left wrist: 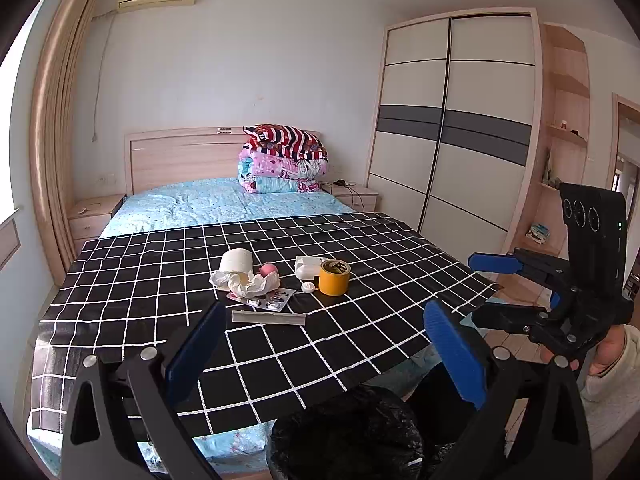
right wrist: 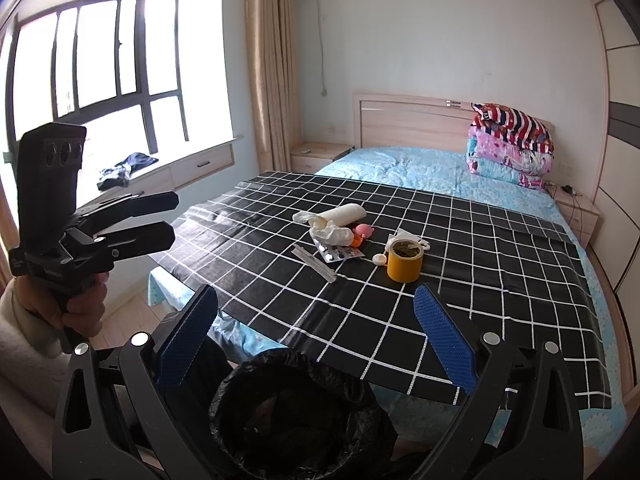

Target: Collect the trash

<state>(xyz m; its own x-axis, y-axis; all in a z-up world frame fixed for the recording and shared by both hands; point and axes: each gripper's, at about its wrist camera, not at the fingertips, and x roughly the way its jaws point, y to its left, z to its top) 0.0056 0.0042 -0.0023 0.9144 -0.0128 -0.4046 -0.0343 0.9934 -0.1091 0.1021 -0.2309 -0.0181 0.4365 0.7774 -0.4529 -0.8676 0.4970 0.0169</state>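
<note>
Trash lies on a black checked cloth [left wrist: 360, 332] over the bed: a toilet roll [left wrist: 237, 261], crumpled tissue [left wrist: 248, 283], a pink toy [left wrist: 267, 269], a blister pack [left wrist: 267, 299], a grey strip [left wrist: 269, 317], a white cap [left wrist: 308, 287], a white box [left wrist: 309, 266] and a yellow tape roll [left wrist: 334, 277]. A bin with a black bag [left wrist: 348, 436] stands at the bed's near edge, also in the right wrist view [right wrist: 296, 412]. My left gripper [left wrist: 324, 344] is open and empty above the bin. My right gripper [right wrist: 316, 332] is open and empty too.
The bed has a blue sheet [left wrist: 224, 204], folded quilts [left wrist: 282, 164] at the headboard and nightstands on both sides. A wardrobe [left wrist: 452, 128] stands right; a window seat [right wrist: 168, 168] lies left of the bed. In the left wrist view the right gripper [left wrist: 468, 288] hovers beside the bed.
</note>
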